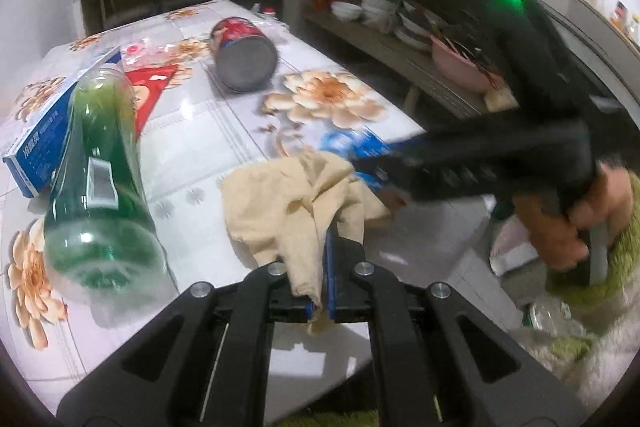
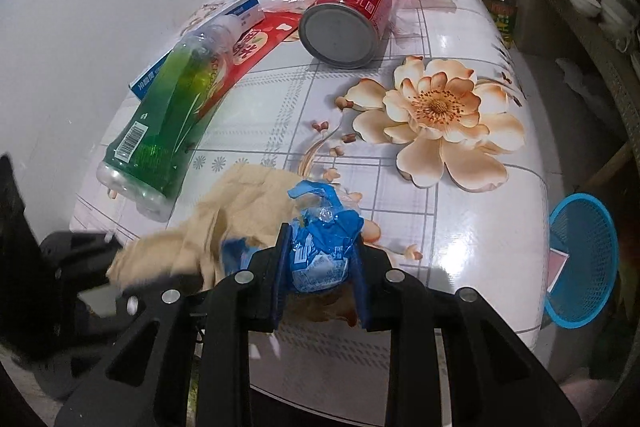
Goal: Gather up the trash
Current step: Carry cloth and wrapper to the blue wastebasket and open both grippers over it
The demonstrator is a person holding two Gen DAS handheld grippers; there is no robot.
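Being pinched between the pressed-together fingers of the left gripper [image 1: 325, 283] is a fold of the crumpled beige cloth [image 1: 288, 203], the rest of which is lying slack on the flower-patterned table [image 1: 224, 131]. A crushed blue wrapper [image 2: 322, 247] is being squeezed between the pads of the right gripper [image 2: 320, 267], just above the table's near edge. Both pieces are being held at once, so the collecting is judged to be under way but far from finished.

A blue mesh basket [image 2: 584, 267] is being seen beyond the table's right edge, lower down; something pale is lying inside it, though what it is cannot be told. It is being taken as the likely bin, and neither held item is yet over it.

Several things are being left on the table: a green plastic bottle [image 2: 164, 115] lying on its side, a red milk can [image 2: 348, 15] also on its side farther back, a blue-and-white box [image 1: 40, 131] touching the bottle, and a red packet [image 2: 248, 47] partly under it. Most of the task is therefore being judged as remaining, with the wrapper and the cloth still to be dropped.
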